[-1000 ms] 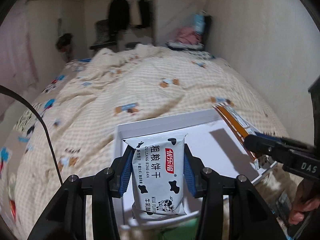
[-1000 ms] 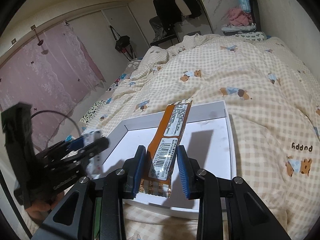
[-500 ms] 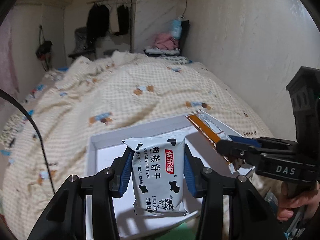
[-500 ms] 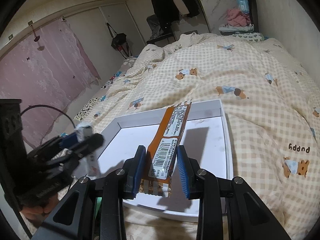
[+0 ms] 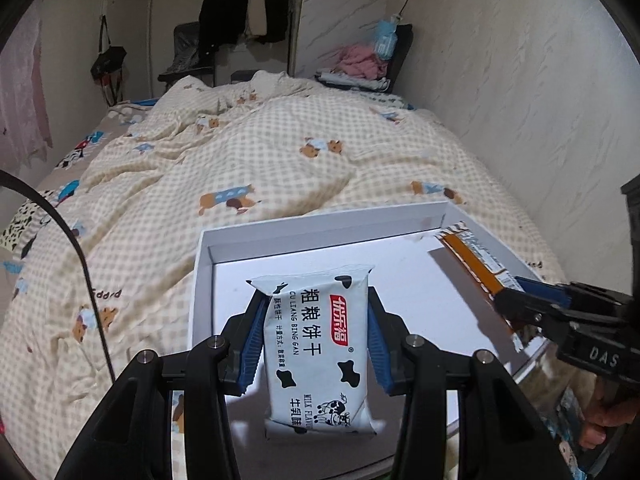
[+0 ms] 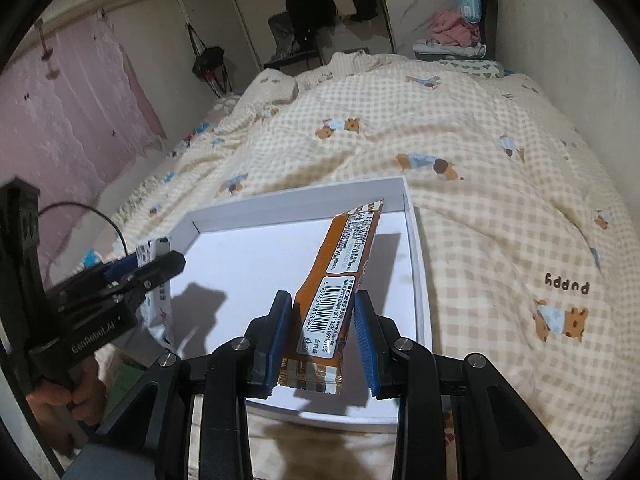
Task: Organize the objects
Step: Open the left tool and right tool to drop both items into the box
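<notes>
While each claw grips a snack packet, a white tray (image 5: 320, 236) rests on the checked quilt (image 5: 240, 152).

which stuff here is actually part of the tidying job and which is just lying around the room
Part of the job:
- white biscuit packet, held in the left gripper
- orange snack bar, held in the right gripper
- white tray on the bed

Just lying about:
- checked quilt
- hanging dark clothes
- pink clothes pile

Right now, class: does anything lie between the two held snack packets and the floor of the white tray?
Nothing visible does. The biscuit packet and orange bar hang over the white tray, whose floor below them shows bare.
</notes>
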